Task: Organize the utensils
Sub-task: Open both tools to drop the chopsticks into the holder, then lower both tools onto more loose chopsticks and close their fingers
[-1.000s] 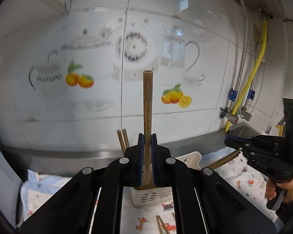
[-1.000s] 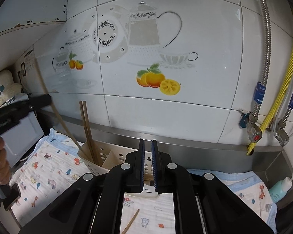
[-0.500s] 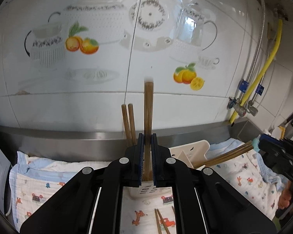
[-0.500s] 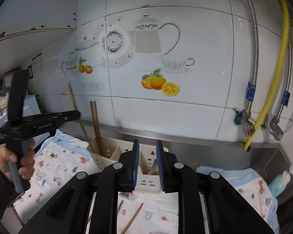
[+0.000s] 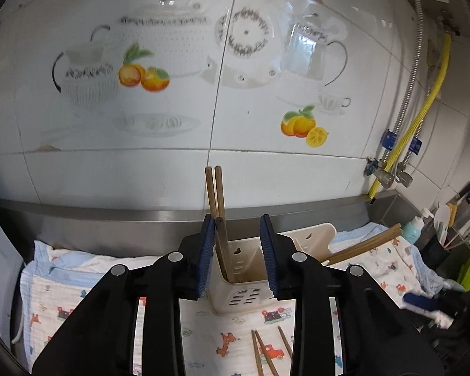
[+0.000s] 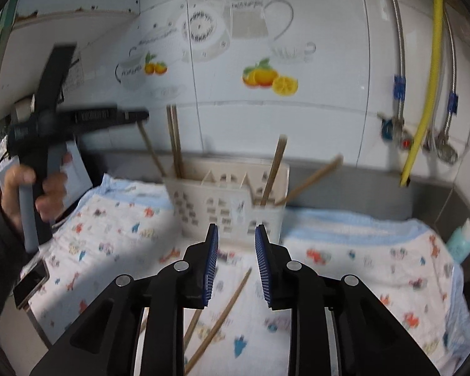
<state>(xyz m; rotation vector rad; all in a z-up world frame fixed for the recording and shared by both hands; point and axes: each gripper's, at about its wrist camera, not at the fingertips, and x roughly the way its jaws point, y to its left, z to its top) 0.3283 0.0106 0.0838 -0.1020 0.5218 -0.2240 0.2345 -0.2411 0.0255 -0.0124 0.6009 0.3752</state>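
Wooden chopsticks [image 5: 218, 194] stand in the cream holder [image 5: 247, 277]; no words can be read anywhere. The left gripper [image 5: 237, 252] has just spread its jaws, one stick leaning loose between them. The right gripper [image 6: 236, 261] has just opened too, holding nothing

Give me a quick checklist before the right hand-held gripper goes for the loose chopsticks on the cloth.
1. Left hand-held gripper has let go: ok. Its jaws have just been opening, and the dropped chopstick stands in the holder, leaning by the left pad.
2. Right hand-held gripper empty and open: ok. Its jaws have just been opening, nothing between them.
3. Loose chopsticks in front of the right gripper: ok, lying on the printed cloth below the jaws.
4. Jaws lined up across a chopstick: not ok, the sticks lie slanted, mostly left of the gap.
5. Utensil holder upright: ok.
6. Free room in the holder's compartments: cannot tell.
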